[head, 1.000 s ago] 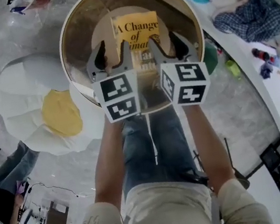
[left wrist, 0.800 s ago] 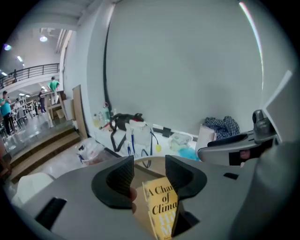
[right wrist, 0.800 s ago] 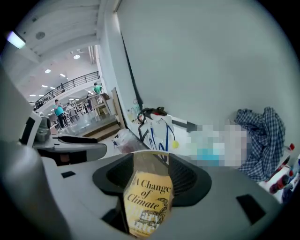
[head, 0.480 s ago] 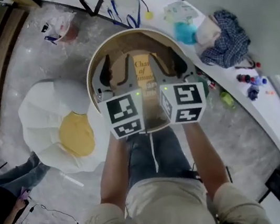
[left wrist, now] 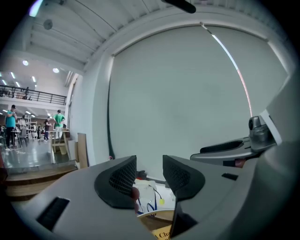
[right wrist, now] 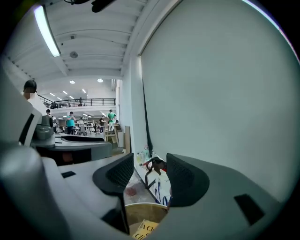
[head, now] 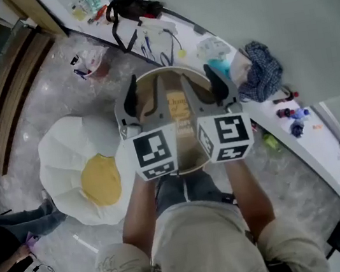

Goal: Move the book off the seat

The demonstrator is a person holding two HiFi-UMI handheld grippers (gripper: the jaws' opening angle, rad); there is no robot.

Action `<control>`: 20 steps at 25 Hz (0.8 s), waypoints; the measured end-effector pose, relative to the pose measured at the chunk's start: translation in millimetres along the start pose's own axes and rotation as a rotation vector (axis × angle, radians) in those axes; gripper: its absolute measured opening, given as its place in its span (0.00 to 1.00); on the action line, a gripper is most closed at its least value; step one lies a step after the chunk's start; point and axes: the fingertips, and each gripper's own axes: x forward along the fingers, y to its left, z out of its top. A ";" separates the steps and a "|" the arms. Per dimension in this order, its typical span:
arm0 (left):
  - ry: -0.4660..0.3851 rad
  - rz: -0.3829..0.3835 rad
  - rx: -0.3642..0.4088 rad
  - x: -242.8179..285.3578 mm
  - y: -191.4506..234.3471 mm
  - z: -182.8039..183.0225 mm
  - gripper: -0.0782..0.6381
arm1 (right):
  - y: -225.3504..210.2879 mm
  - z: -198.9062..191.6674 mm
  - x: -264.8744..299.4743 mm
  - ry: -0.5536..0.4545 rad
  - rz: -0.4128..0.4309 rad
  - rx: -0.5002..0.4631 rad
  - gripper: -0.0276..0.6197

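book (head: 180, 112): title half hidden behind the jaws
round seat (head: 170, 69): holds the book, at 12 o'clock
left gripper (head: 144, 97): spread, just narrowing, empty
right gripper (head: 204, 86): spread, empty

The yellow book (head: 179, 108) lies in the round seat (head: 175, 68), which stands on the grey floor (head: 39, 89) beside an egg-shaped cushion (head: 82, 172). The curved white counter (head: 325, 138) carries a black bag (head: 132, 8) and a checked cloth (head: 261, 71).
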 end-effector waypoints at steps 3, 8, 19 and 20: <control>-0.063 0.004 0.003 -14.7 -0.5 30.0 0.32 | 7.2 28.5 -15.3 -0.048 0.014 -0.019 0.39; -0.155 0.027 -0.001 -38.9 2.1 65.0 0.20 | 23.5 63.7 -35.7 -0.123 0.046 -0.050 0.39; -0.217 0.015 0.027 -46.7 4.9 97.8 0.11 | 28.8 107.8 -55.9 -0.241 0.011 -0.084 0.14; -0.222 0.013 0.030 -47.0 3.7 100.5 0.11 | 28.8 112.1 -57.9 -0.257 0.006 -0.084 0.10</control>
